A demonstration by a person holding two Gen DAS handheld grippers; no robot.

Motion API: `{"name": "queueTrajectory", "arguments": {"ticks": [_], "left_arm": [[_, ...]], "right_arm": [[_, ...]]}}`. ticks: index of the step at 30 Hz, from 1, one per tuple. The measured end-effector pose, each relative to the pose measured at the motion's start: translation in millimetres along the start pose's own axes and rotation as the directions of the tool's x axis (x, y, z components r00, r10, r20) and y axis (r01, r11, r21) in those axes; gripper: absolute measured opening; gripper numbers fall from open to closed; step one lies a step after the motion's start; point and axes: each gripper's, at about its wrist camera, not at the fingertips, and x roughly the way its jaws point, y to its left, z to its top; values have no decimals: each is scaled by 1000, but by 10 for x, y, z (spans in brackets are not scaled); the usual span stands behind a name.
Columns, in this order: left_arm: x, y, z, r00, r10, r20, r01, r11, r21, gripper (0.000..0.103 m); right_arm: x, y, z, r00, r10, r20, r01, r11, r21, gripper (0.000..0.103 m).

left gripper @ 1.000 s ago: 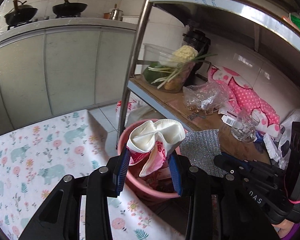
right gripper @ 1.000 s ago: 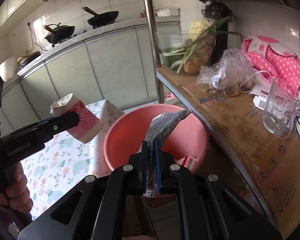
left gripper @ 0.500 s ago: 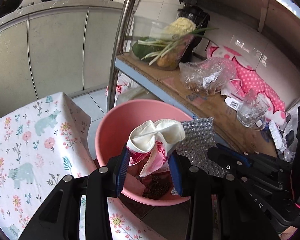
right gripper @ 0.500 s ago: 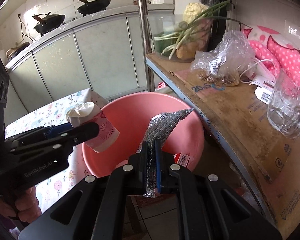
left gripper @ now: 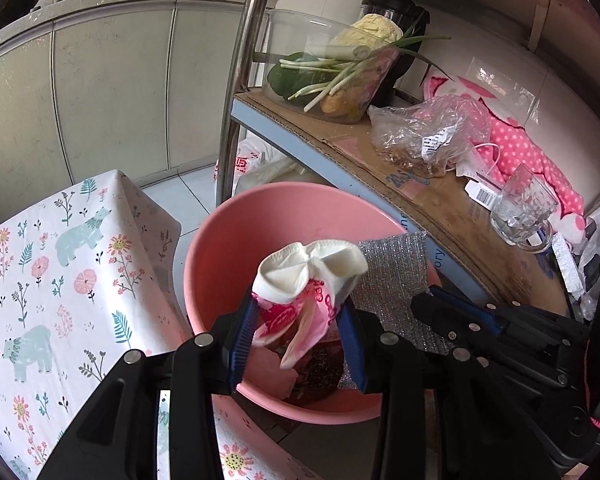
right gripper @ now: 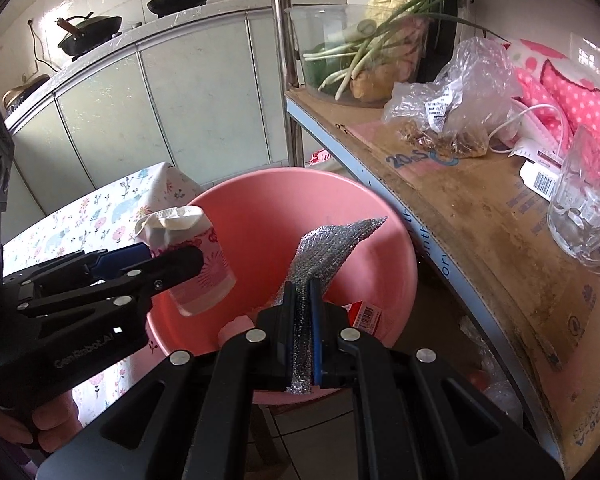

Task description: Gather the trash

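My left gripper (left gripper: 298,336) is shut on a crushed pink-and-white paper cup (left gripper: 306,280) and holds it over the pink bucket (left gripper: 236,240). The cup also shows in the right wrist view (right gripper: 192,256), above the bucket's left rim. My right gripper (right gripper: 302,320) is shut on a silver metallic scouring cloth (right gripper: 332,248) and holds it over the bucket (right gripper: 380,240). The cloth also shows in the left wrist view (left gripper: 396,276), just right of the cup. Scraps of trash lie at the bucket's bottom (left gripper: 316,368).
A metal shelf with cardboard liner (left gripper: 420,192) stands right of the bucket, holding a tub of vegetables (left gripper: 340,68), a plastic bag (left gripper: 424,132) and a glass mug (left gripper: 524,208). A floral-cloth table (left gripper: 60,264) is on the left. A steel post (left gripper: 240,80) rises behind the bucket.
Both grippers have moved forward and down toward the bucket with their loads. The cup and the cloth now hang over the bucket's opening.
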Motion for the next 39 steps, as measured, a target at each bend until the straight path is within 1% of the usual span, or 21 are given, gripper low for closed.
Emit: {"name": "queueTrajectory", "arguments": {"ticks": [5,7,15,20,22,24,32,33,36,39], "left_arm": [[-11,-31,3,1000,8,7,-8,1000,14,43],[-19,-41,2,1000,4,7,-5,1000,12,46],[-53,-51,12,1000,8,12,-8,1000,-2,54],[-86,-51,32,1000,7,18,-6,1000,-11,54],[-104,-56,38,1000,9,20,-9,1000,-12,54],[-128,-59,39,1000,10,24,-9,1000,-13,54],[-279,-74,27,999,22,39,-21,1000,-16,54],[-309,-82,25,999,23,40,-22,1000,-15,54],[-391,-106,22,999,30,45,-29,1000,-9,54],[-478,-133,16,998,30,49,-30,1000,-8,55]], "right_arm": [[37,-11,2,1000,-8,-3,8,1000,0,7],[42,-13,3,1000,-15,0,15,1000,1,8],[74,-69,0,1000,-23,-16,23,1000,19,9],[66,-76,11,1000,-12,-10,12,1000,21,11],[57,-79,17,1000,-11,-8,11,1000,24,14],[35,-81,19,1000,-7,-3,7,1000,26,15],[-93,-32,3,1000,12,7,-13,1000,18,16],[-115,-23,-1,1000,15,9,-15,1000,17,17],[-198,-10,-11,999,25,21,-26,999,19,28],[-293,8,-17,999,32,35,-33,999,17,31]]}}
